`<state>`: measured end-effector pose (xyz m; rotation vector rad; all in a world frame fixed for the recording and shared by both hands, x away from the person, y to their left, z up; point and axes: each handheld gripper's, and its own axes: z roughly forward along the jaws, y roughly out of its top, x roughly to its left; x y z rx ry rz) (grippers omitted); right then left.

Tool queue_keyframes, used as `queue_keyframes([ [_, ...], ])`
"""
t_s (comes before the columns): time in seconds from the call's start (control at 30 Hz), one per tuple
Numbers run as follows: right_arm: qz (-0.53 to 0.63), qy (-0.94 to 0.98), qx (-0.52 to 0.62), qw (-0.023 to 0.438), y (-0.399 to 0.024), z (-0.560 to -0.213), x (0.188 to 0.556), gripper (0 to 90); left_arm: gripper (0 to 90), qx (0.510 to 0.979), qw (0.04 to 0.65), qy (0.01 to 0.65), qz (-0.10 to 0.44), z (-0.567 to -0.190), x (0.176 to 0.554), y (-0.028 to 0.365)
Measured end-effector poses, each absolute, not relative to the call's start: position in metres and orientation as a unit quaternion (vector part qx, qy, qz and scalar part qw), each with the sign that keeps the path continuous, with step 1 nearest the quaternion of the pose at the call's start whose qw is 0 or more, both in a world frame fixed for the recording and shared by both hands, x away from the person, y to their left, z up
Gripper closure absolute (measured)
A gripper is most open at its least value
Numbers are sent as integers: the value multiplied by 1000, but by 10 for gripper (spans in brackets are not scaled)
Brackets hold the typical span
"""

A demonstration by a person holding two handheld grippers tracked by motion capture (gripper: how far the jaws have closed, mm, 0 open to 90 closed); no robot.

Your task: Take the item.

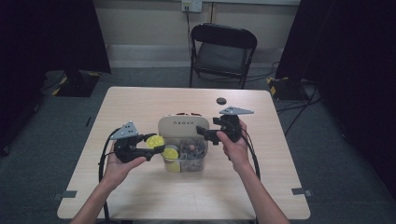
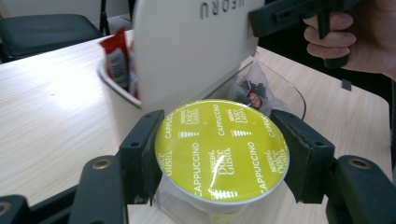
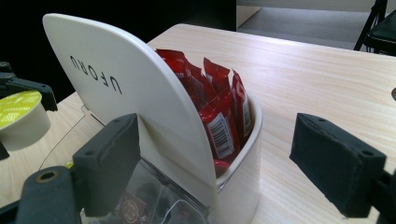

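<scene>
Yellow round foil-top capsule point(image 2: 221, 150) clamped, left gripper point(image 2: 224, 158) | right gripper point(image 3: 229, 172) open astride lid point(image 3: 140, 93)

We are reading "CAPPUCCINO" and "NESCAFÉ Dolce Gusto", repeating in white across the yellow foil lid of the coffee capsule point(image 2: 221, 150). We are reading "UFORU" in dark letters on the raised white lid of the storage box point(image 3: 140, 93). We are noting a barcode on a red sachet point(image 3: 219, 133); its digits are proving too small to read.
</scene>
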<state>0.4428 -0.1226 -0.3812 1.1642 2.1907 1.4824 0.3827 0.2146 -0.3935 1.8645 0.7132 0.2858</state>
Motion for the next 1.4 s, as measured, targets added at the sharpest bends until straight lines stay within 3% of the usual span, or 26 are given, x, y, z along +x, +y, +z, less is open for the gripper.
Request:
queue_keyframes([
  [0.67,511,753,395,123,-122,-382,442,152,380,754,540,343,149,-383,394,253],
  [1.4,511,756,391,120,-123,-383,443,152,381,743,499,411,173,-408,419,289],
])
